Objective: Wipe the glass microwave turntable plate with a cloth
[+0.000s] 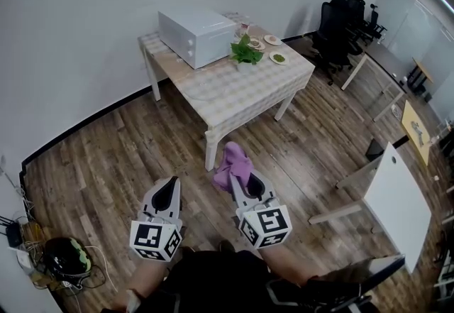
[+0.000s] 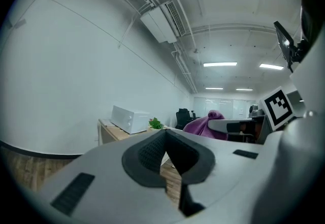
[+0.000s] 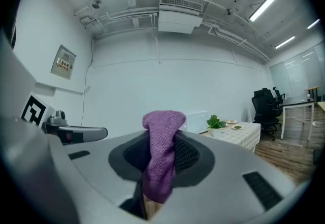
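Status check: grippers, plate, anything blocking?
Left gripper shut, empty. Right gripper shut on purple cloth. Plate not in sight; microwave closed, on the table ahead, out of reach. Nothing seen in the way.

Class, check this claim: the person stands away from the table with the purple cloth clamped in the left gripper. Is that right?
No: the purple cloth is clamped in the right gripper, as the right gripper view shows. The rest holds.

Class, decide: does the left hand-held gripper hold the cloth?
No, the cloth is clamped in the right hand-held gripper; the left hand-held gripper is shut on nothing.
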Demonstrator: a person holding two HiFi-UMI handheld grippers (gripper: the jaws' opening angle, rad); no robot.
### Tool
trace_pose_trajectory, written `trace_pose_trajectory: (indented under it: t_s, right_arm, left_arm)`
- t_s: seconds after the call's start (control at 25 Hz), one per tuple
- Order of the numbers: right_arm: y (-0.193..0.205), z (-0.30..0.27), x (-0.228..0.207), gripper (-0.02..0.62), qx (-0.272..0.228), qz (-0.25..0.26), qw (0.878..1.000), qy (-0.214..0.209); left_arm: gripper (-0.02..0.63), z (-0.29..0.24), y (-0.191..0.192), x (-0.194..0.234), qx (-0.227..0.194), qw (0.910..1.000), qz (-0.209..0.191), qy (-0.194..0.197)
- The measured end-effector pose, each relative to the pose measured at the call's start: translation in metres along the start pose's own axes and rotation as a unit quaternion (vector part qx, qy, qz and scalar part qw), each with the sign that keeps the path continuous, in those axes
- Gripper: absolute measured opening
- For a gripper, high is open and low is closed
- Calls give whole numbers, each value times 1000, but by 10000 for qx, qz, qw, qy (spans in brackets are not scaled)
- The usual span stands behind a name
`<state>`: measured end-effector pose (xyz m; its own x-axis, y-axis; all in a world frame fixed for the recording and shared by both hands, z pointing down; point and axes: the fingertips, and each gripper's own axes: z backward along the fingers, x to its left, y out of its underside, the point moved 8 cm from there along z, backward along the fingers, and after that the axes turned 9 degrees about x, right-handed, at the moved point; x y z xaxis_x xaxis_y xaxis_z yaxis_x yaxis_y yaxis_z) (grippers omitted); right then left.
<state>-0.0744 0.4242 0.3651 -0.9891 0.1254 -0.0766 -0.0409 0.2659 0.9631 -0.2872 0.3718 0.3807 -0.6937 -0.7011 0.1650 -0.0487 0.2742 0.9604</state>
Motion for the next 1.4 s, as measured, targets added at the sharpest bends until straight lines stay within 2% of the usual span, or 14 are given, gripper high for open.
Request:
trace_pose_trajectory:
  t_s: [0.48, 0.68, 0.96, 1.4]
  right_arm:
    - [1, -13, 46, 94, -9, 210, 9997, 123]
    - [-4, -31, 50, 94, -24, 250, 9997, 67]
    - [-12, -69, 29, 94, -36, 220, 9997, -39]
    - [-44, -149, -43, 94, -108, 138, 9995, -264]
  left_arm:
    - [9, 31, 16, 42, -31, 9999, 119, 86]
    - [9, 25, 12, 58, 16, 9999, 75, 101]
    - [9, -7, 8, 72, 128, 9999, 29, 96]
    - [9, -106, -27, 87, 356, 9991, -206, 79]
